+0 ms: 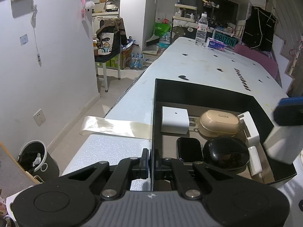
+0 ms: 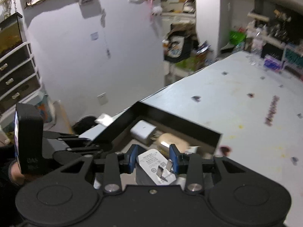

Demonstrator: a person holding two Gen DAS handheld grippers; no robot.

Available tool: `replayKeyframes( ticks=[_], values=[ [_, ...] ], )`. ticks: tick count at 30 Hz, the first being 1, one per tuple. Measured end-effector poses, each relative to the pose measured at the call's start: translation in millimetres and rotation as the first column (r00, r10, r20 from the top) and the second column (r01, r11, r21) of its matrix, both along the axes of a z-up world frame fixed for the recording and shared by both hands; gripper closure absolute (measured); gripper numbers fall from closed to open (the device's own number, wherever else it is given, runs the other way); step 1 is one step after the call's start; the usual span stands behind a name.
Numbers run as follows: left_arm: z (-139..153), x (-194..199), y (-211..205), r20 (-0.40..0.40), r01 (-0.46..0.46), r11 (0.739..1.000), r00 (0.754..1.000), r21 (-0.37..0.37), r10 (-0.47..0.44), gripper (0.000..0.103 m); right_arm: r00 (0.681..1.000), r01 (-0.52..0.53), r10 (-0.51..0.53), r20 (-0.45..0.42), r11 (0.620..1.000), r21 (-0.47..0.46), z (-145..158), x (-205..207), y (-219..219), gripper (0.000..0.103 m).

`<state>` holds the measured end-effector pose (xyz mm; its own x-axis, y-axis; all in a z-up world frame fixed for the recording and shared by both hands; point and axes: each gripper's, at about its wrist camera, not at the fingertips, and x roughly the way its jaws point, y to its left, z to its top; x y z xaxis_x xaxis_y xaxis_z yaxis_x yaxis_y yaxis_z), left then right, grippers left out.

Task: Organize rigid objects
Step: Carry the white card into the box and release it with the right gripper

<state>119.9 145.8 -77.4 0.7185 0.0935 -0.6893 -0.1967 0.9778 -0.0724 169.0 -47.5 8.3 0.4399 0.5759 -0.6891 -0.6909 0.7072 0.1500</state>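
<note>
Five small gadgets already lie in the black box (image 1: 208, 87); a sixth, a white charger (image 2: 156, 167), sits pinched between the right gripper (image 2: 153, 158) pads above it. The left gripper (image 1: 150, 162) clamps the box wall. Motion blur hides any leftovers on the table (image 2: 236, 94).

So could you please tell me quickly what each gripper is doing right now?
Left gripper: closed on the black box wall.
Right gripper: closed on a white charger.
</note>
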Motion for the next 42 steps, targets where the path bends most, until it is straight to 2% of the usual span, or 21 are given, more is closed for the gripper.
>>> replayKeyframes(
  ticks=[4, 9, 13, 20, 38, 42],
  values=[
    [0, 0, 0, 0.001, 0.001, 1.000, 1.000, -0.005, -0.001, 0.099, 0.989, 0.037, -0.021, -0.144, 0.993, 0.114, -15, 11, 5, 0.066],
    [0, 0, 0, 0.001, 0.001, 1.000, 1.000, -0.004, -0.001, 0.099, 0.943, 0.169, -0.131, -0.306, 0.980, 0.102, -45, 23, 9, 0.066],
    [0, 0, 2, 0.002, 0.002, 1.000, 1.000, -0.008, -0.002, 0.099, 0.945, 0.216, -0.185, -0.271, 0.972, 0.089, -39, 22, -8, 0.063],
    [0, 0, 2, 0.002, 0.002, 1.000, 1.000, -0.008, -0.002, 0.099, 0.955, 0.209, -0.186, -0.230, 0.975, 0.081, -30, 15, -19, 0.063],
    [0, 0, 2, 0.002, 0.002, 1.000, 1.000, -0.008, -0.002, 0.099, 0.955, 0.151, -0.117, -0.273, 0.983, 0.107, -34, -5, -3, 0.063],
    [0, 0, 2, 0.002, 0.002, 1.000, 1.000, -0.008, -0.002, 0.098, 0.952, 0.159, -0.128, -0.278, 0.983, 0.094, -35, -8, -1, 0.062]
  ],
)
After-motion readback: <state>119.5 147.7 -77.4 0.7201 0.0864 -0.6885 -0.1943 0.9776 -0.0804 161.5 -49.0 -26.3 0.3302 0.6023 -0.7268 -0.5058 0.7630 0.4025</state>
